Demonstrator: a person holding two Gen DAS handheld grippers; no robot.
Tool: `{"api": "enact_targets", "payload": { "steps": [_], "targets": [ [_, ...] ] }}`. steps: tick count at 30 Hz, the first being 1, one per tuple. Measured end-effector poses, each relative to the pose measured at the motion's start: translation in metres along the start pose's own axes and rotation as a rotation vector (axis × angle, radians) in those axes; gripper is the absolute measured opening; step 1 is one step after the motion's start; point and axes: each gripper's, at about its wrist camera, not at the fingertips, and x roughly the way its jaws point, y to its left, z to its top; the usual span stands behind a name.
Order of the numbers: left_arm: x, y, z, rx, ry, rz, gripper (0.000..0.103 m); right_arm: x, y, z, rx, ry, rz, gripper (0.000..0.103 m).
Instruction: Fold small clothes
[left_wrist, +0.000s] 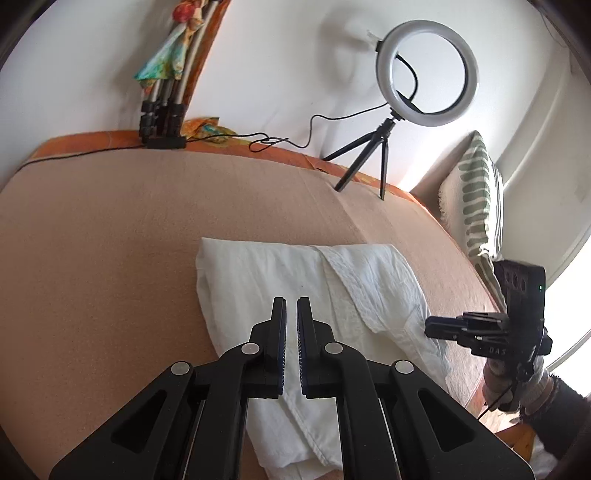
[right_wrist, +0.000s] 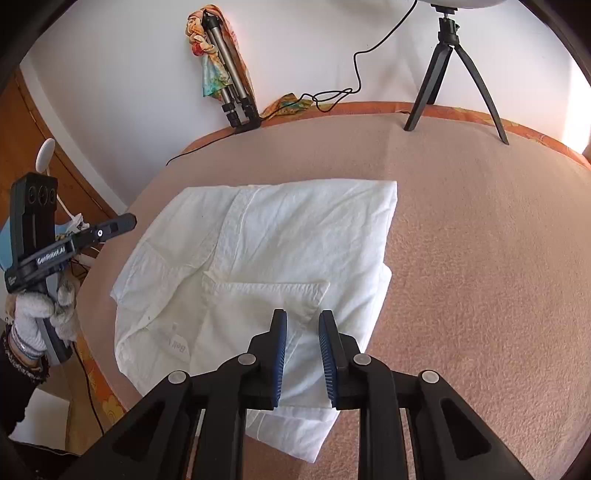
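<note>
While the folded white shirt lies on the blanket, the left claw is pressed together, the right claw spread, empty.

Crumpled white cotton shirt, partly folded, lying flat on peach blanket, collar label showing near left.

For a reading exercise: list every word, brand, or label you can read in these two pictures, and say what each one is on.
"GenROBOT.AI": on the side of the left gripper.
"DAS": on the body of the right gripper.
"Bell": partly cut off, upside down, on the tag of the white shirt.
Small print at the left gripper's rear end: too small to read.
</note>
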Motion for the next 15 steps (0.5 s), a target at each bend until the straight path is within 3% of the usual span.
{"api": "enact_targets", "payload": {
  "steps": [4, 7, 8, 10, 11, 13, 15],
  "targets": [
    [0.02, 0.018, -0.011, 0.022, 0.067, 0.09, 0.004, 0.003, -0.008, -0.007, 0.03, 0.047, -0.011, 0.018],
    [0.02, 0.026, -0.018, 0.004, 0.067, 0.094, 0.005, 0.0, -0.007, -0.012, 0.022, 0.078, -0.036, 0.019],
    [0.017, 0.03, -0.017, -0.013, 0.058, 0.091, 0.006, -0.004, -0.007, -0.013, 0.031, 0.081, -0.039, 0.026],
    [0.01, 0.041, -0.011, -0.072, 0.038, 0.058, 0.02, -0.018, -0.013, -0.016, 0.084, 0.054, -0.016, 0.038],
    [0.008, 0.049, -0.008, -0.123, 0.023, 0.007, 0.024, -0.024, -0.018, -0.018, 0.126, 0.043, 0.0, 0.051],
    [0.01, 0.064, -0.001, -0.22, 0.018, -0.039, 0.043, -0.033, -0.029, -0.024, 0.211, 0.013, 0.032, 0.067],
    [0.016, 0.075, 0.006, -0.276, 0.03, -0.081, 0.043, -0.036, -0.039, -0.032, 0.285, 0.006, 0.071, 0.068]
  ]
}}
